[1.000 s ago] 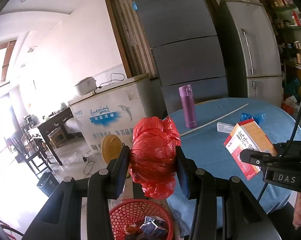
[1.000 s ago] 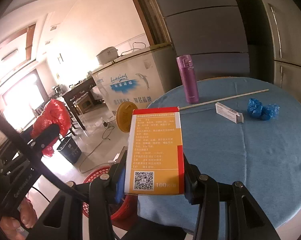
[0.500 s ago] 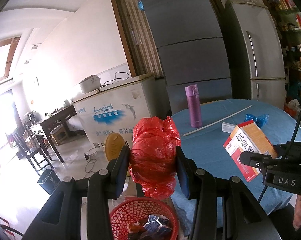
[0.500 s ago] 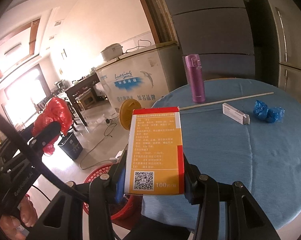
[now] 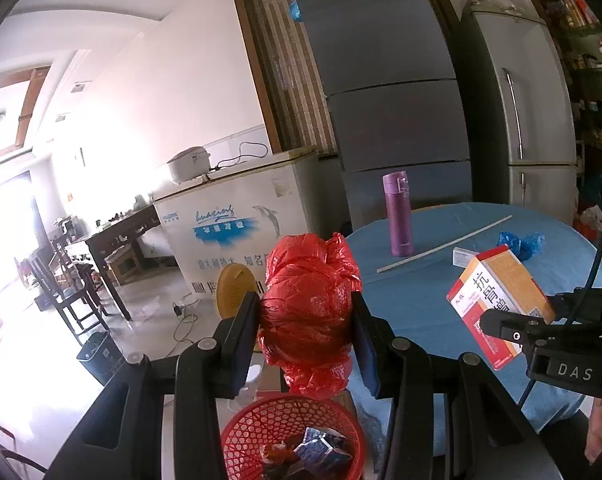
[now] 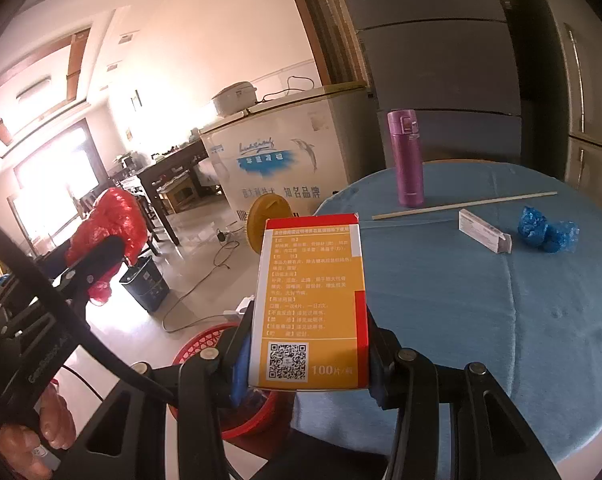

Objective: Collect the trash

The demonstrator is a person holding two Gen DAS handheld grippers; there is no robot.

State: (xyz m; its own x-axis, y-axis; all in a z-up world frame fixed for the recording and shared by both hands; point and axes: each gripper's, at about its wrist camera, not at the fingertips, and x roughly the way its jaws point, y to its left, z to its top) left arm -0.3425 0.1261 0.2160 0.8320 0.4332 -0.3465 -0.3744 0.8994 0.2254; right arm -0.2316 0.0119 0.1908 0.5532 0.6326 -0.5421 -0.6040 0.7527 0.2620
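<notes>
Crumpled red plastic bag [image 5: 307, 312] pinched between the jaws of the left gripper [image 5: 306, 332], held in the air right above the red basket [image 5: 289, 436] on the floor. Wrappers already in the basket. Orange box [image 6: 311, 304] clamped upright in the right gripper [image 6: 307, 360], at the edge of the blue round table [image 6: 501, 320]. On the table: purple flask [image 6: 407, 158], thin stick [image 6: 465, 205], small white carton [image 6: 484, 236], blue crumpled wad [image 6: 547, 232].

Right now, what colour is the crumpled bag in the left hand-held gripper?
Red: the crumpled plastic bag shows best in the left wrist view.
</notes>
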